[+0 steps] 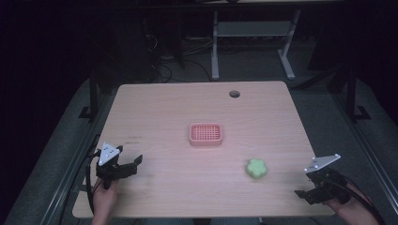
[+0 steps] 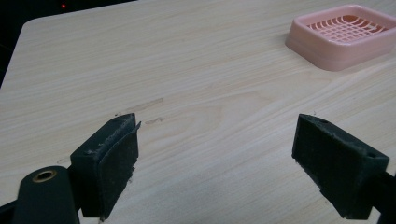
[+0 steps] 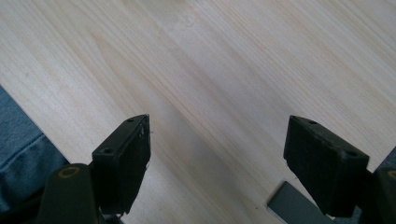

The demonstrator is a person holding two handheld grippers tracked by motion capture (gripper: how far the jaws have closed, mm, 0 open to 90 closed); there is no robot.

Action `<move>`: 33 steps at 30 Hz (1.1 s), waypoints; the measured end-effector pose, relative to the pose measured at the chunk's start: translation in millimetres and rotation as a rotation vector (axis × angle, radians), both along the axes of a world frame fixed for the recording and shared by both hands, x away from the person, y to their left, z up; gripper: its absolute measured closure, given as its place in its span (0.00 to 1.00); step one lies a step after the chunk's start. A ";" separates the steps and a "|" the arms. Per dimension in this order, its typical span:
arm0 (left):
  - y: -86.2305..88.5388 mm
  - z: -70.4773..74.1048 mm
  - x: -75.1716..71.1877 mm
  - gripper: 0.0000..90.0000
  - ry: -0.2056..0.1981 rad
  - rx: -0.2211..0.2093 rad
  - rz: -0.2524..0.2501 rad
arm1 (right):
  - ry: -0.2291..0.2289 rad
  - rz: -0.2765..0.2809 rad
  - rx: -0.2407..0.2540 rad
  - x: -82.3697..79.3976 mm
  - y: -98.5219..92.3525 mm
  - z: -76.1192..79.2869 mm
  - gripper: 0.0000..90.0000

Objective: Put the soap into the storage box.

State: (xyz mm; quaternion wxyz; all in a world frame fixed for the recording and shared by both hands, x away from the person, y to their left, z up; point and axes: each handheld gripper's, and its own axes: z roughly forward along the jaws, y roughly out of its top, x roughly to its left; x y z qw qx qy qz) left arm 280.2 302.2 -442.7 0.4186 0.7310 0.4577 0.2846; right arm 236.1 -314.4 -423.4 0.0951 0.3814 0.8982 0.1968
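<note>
Both pairs of jaws stand wide apart and hold nothing. The left gripper (image 1: 126, 165) sits near the table's (image 1: 164, 108) front-left edge, with bare wood ahead of its fingers (image 2: 112, 154) up to the pink basket (image 2: 343, 35). The right gripper (image 1: 313, 186) hangs at the front-right corner; the green sponge (image 1: 256, 168) lies near, toward the middle.

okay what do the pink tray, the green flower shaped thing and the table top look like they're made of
Pink tray: likely moulded plastic, smooth with a slight sheen, rounded rim and a gridded, slotted floor.
Green flower-shaped thing: probably soft foam or sponge; it looks matte with rounded lobes, but it is too small to be sure.
Table top: pale wood or wood-look laminate, with straight printed-looking grain and a flat, low-gloss finish.
</note>
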 end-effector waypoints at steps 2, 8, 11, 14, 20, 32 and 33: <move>0.2 -0.1 -0.1 0.16 0.001 -0.002 0.002 | 0.000 -0.004 0.001 0.0 0.6 -0.1 0.25; -0.5 1.4 -0.7 0.16 -0.001 0.001 -0.002 | 0.002 0.017 -0.009 1.3 7.5 -1.3 0.24; -1.4 1.1 -1.0 0.16 -0.001 0.002 -0.006 | 0.008 0.021 -0.015 2.2 10.0 -1.2 0.24; -1.9 0.5 -0.7 0.16 0.003 0.000 -0.010 | 0.003 0.026 -0.007 3.5 14.1 0.5 0.23; -0.3 0.3 -0.3 0.16 0.000 -0.011 0.001 | 0.012 0.042 -0.018 7.6 24.9 6.9 0.21; 1.1 0.2 -1.4 0.16 0.010 -0.004 0.001 | 0.011 0.118 -0.003 20.0 49.8 25.6 0.18; 1.0 0.4 -1.5 0.16 0.009 -0.002 -0.001 | 0.016 0.123 -0.013 21.8 52.6 26.3 0.18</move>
